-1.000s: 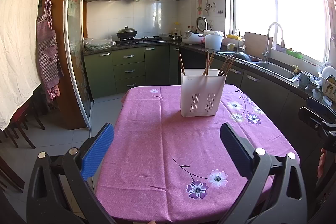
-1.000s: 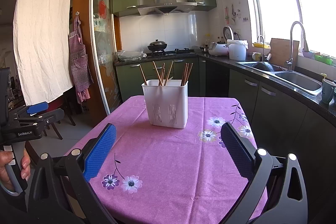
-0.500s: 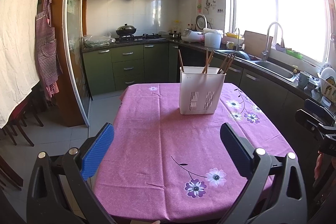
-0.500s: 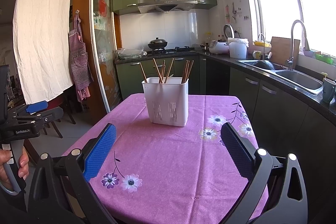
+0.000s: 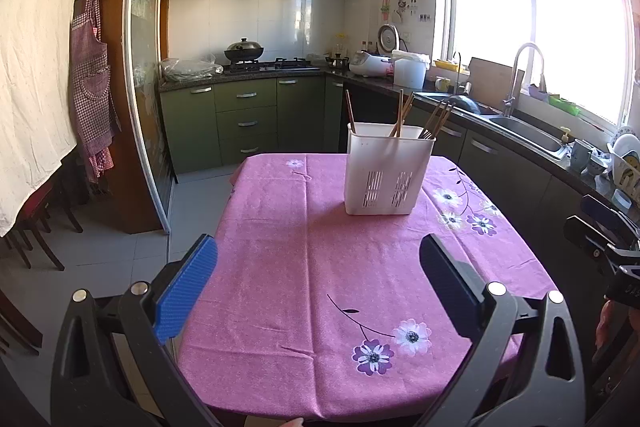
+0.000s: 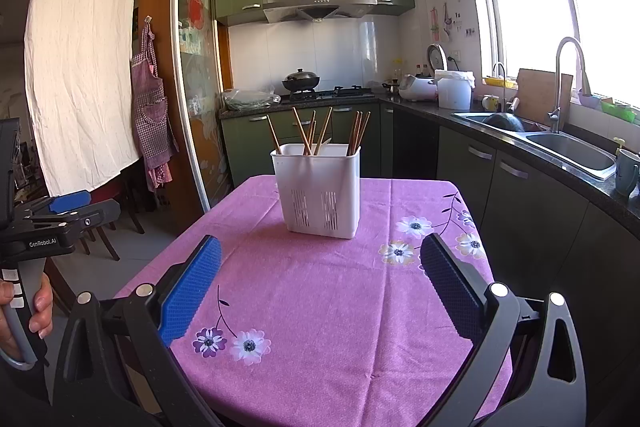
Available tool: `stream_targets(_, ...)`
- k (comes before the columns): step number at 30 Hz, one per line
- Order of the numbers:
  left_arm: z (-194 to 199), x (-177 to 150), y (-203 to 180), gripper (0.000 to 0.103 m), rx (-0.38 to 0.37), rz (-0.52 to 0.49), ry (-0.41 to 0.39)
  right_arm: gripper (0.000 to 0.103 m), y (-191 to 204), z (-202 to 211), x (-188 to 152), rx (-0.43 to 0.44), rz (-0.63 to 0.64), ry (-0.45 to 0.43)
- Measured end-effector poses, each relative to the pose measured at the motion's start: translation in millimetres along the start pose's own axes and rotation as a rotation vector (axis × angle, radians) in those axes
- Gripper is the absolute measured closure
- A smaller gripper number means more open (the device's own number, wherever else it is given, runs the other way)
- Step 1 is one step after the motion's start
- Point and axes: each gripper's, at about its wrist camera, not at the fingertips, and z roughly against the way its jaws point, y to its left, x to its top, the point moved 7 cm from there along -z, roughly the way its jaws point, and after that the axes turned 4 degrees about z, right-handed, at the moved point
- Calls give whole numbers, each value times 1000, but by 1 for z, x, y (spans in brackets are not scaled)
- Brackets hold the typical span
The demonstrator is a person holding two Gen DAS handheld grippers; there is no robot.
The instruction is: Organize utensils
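A white slotted holder (image 5: pixel 387 174) stands upright toward the far end of the surface (image 5: pixel 304 267), which is covered in a purple flowered cloth. Wooden chopsticks (image 6: pixel 312 133) lean in it in loose bunches, tips up, some to the left side and some to the right.

The left gripper (image 5: pixel 318 281) hangs over the near edge with its jaws spread wide and nothing between them. The right gripper (image 6: pixel 320 285) is likewise wide and empty, well short of the holder.

In the right wrist view the left gripper's body carries the white lettering "GenRobot.AI", and a hand (image 6: pixel 24 311) wraps its handle. The range hood (image 6: pixel 318 1) has a small logo, too small to read.
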Motion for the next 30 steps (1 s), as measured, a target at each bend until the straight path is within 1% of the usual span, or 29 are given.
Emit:
stream_targets(2,-1,0,1,7,3,2,-1,5,0,0,0,0,0,0)
stream_targets(5,-5,-1,0,7,11,-7,19,5,0,-1,-2,2,1,2)
stream_targets(9,-8,-2,3,7,-15,21,40,5,-1,-3,-4,4,1,4)
stream_targets(10,-9,-2,3,7,-15,23,37,5,-1,-3,-4,5,1,4)
stream_targets(14,-5,0,5,7,30,-5,-4,5,-1,-3,-4,5,2,4)
stream_targets(17,-5,0,2,7,26,-15,-5,5,-1,-4,-4,6,2,5)
stream_targets(21,-2,2,0,7,59,-39,-25,5,-2,-5,-5,8,4,5)
stream_targets(25,-2,3,2,7,78,-44,-26,5,-3,-5,-6,8,3,5)
stream_targets(28,-1,4,2,7,48,-31,-17,5,-3,-5,-6,9,4,4)
stream_targets(30,-3,3,2,7,43,-28,-7,5,-3,-6,-6,9,3,5)
